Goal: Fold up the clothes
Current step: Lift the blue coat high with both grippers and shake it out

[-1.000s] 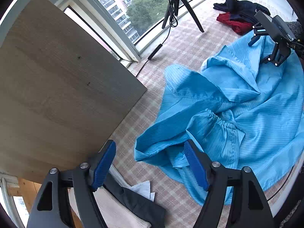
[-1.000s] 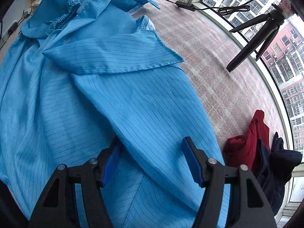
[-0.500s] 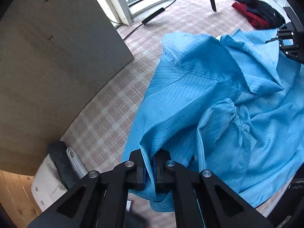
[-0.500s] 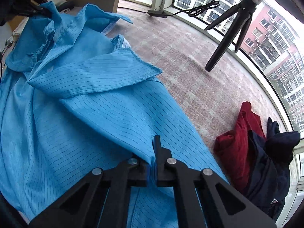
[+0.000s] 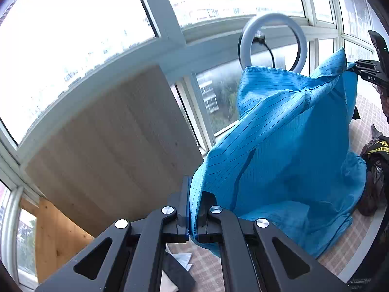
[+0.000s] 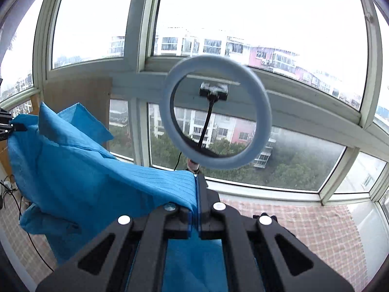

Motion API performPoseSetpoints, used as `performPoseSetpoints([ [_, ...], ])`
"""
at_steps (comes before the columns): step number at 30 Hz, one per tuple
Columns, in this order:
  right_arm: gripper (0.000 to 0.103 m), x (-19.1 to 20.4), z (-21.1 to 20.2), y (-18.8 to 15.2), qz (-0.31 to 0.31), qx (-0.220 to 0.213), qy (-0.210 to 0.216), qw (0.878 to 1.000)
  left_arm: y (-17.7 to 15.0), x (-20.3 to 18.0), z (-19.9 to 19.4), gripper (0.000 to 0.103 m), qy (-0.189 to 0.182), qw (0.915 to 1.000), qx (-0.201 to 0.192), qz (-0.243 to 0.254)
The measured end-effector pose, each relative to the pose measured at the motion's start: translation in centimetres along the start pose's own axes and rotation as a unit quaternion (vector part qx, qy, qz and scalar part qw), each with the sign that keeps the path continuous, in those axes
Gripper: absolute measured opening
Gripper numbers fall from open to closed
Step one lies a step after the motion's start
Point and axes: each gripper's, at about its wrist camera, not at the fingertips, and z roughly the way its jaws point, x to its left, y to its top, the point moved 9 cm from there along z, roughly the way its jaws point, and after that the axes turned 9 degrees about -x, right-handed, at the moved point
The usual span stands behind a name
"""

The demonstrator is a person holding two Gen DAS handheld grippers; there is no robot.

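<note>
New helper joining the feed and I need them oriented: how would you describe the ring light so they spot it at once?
Start at the big bay window facing the apartment blocks. In front of its lower panes stands a pale grey ring light, a hollow circle with a small black mount at its centre on a thin black stem. It rises behind the top edge of the blue garment, the only round thing among straight frames.

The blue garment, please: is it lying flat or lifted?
Lifted: the blue garment hangs between the shut left gripper and right gripper.

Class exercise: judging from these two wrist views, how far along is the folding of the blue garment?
Done: both the left gripper and right gripper are shut on the blue garment. In hand: it hangs unfolded between them. Left: every fold; none shows yet.
</note>
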Motion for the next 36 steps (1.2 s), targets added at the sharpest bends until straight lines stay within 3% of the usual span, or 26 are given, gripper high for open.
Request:
performPoseSetpoints([
  [5,0.002,0.3,-9.1,8.8,0.0,-0.095,-0.014,0.995,5.7,1.2,-10.8,0.002,0.042,0.9956,-0.082,0.018],
  [10,0.002,3.5,-19.0,14.5,-0.019,-0.179,-0.016,0.984,8.3,2.4,-20.8,0.002,0.087,0.986,-0.14,0.026],
  [17,0.002,7.9,-29.6,19.1,-0.041,-0.249,-0.014,0.968,9.4,3.9,-32.1,0.002,0.133,0.9696,-0.203,0.028],
  [23,0.002,10.4,-31.6,20.9,-0.061,-0.259,-0.025,0.964,11.1,6.0,-36.8,0.003,0.164,0.961,-0.221,0.031],
  [25,0.002,9.4,-30.9,21.0,-0.058,-0.25,-0.024,0.966,11.5,6.8,-36.2,0.004,0.167,0.9613,-0.216,0.034],
  [28,0.002,8.7,-29.5,19.4,-0.054,-0.221,-0.026,0.974,11.2,6.8,-33.3,0.004,0.157,0.9691,-0.188,0.023],
  [30,0.002,8.6,-25.6,17.5,-0.044,-0.188,-0.022,0.981,10.2,7.4,-28.6,0.002,0.142,0.9768,-0.16,0.006],
  [36,0.002,7.2,-8.3,9.2,-0.024,-0.059,-0.036,0.997,4.8,8.2,-9.6,0.002,0.108,0.9929,-0.044,-0.023],
])
